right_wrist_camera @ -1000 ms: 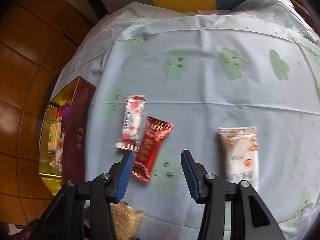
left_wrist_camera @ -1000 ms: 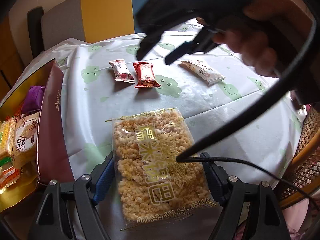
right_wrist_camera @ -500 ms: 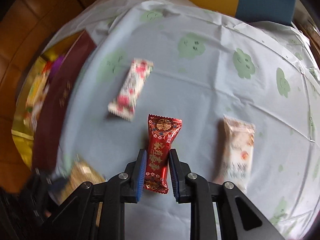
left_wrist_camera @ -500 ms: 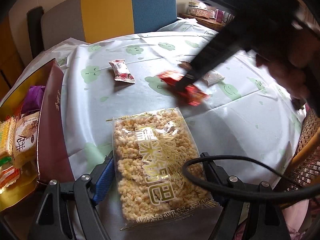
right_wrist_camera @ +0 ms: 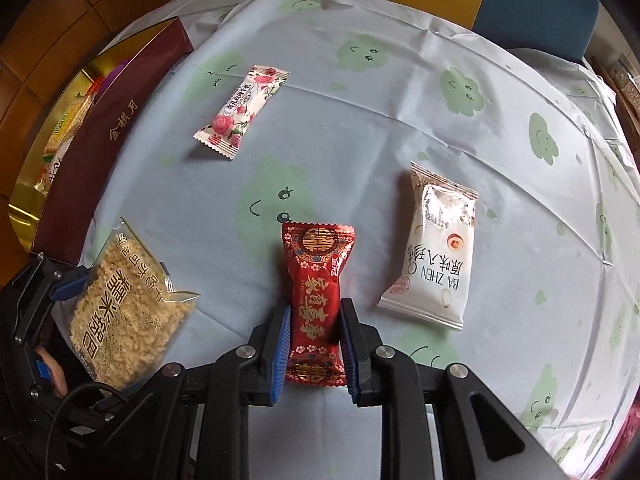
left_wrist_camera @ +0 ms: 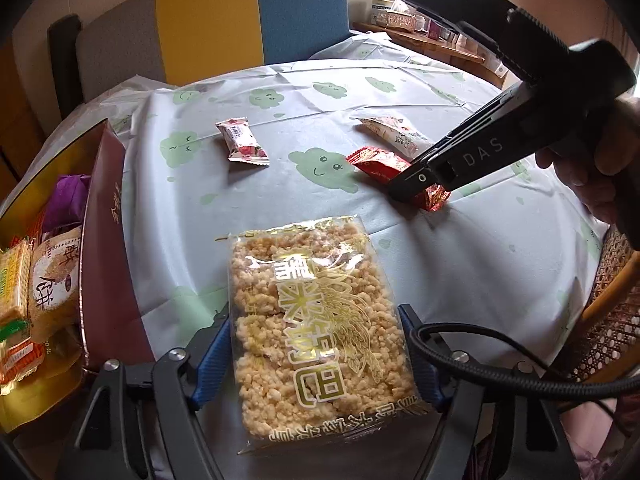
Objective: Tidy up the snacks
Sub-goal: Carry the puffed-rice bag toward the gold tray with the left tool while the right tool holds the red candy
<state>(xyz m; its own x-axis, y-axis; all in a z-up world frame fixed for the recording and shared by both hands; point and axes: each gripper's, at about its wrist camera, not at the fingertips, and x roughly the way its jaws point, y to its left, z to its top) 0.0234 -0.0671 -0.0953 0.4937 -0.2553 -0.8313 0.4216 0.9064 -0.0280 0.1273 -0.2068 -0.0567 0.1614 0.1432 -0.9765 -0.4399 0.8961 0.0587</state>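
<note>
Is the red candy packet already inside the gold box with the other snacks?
No, the shiny red candy packet is still over the blue cloud-print tablecloth, pinched in the right gripper, away from the gold-lined maroon box.

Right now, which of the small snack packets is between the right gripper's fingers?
The red packet. The right gripper is shut on its lower half; the rose packet and white packet lie free on the table.

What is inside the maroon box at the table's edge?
The maroon box has a gold lining and holds a purple wrapper, a beige cracker pack and green-and-orange packets. Its near wall and the frame edge hide the rest.
</note>
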